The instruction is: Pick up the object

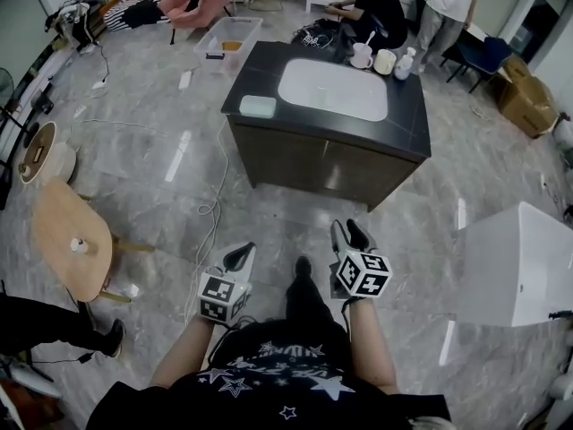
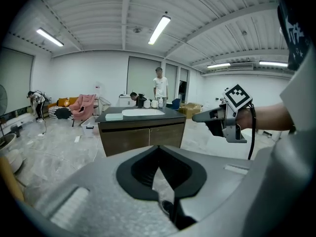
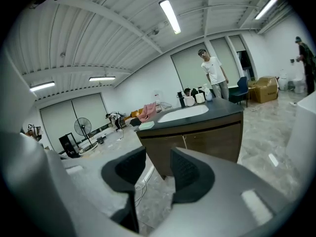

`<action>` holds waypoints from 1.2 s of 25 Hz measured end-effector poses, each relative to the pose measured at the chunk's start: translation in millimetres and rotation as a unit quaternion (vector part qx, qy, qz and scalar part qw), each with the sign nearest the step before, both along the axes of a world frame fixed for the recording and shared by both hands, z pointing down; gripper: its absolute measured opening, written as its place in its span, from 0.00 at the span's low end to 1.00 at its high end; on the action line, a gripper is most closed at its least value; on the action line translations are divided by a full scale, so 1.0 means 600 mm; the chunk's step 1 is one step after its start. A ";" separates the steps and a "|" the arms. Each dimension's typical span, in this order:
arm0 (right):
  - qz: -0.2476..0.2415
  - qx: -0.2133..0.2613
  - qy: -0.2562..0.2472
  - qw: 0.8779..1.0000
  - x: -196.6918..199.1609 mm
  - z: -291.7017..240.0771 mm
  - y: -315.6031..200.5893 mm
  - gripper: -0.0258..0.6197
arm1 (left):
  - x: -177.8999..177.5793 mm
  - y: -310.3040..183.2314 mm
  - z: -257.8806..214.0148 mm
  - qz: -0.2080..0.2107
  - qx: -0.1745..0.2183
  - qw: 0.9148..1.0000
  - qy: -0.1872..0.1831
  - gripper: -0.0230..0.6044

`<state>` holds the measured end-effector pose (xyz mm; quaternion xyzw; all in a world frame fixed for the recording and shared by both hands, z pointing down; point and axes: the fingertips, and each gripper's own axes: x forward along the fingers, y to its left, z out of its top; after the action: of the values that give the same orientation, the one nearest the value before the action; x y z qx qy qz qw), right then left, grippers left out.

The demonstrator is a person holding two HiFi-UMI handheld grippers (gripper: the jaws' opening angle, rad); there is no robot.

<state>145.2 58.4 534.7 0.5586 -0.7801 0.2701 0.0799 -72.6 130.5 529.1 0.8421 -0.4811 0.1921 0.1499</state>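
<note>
Right hand-held gripper [image 3: 158, 156] jaws apart (nothing between); left hand-held gripper [image 2: 158, 151] jaws together.

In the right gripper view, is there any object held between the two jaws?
No, the right gripper has its jaws apart with nothing between them; only the distant sink counter shows through the gap.
</note>
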 end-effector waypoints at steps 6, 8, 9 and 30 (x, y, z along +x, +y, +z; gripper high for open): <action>-0.009 0.007 -0.014 1.000 0.042 -0.015 -0.167 0.29 | 0.027 -0.162 -0.026 -0.022 0.006 1.000 0.011 0.05; -0.014 0.009 -0.017 1.000 0.053 -0.021 -0.215 0.29 | 0.036 -0.207 -0.036 -0.028 0.008 0.999 0.020 0.05; -0.017 0.010 -0.018 1.000 0.059 -0.023 -0.237 0.29 | 0.040 -0.228 -0.040 -0.032 0.009 0.999 0.023 0.05; -0.111 -0.015 -0.038 0.993 -0.039 0.005 -0.449 0.29 | -0.039 -0.377 -0.029 -0.142 0.003 0.990 -0.004 0.05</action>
<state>121.9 -210.9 538.0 0.4570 -0.8354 0.2924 0.0880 -96.0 -95.5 511.7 0.7646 -0.5974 0.1709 0.1710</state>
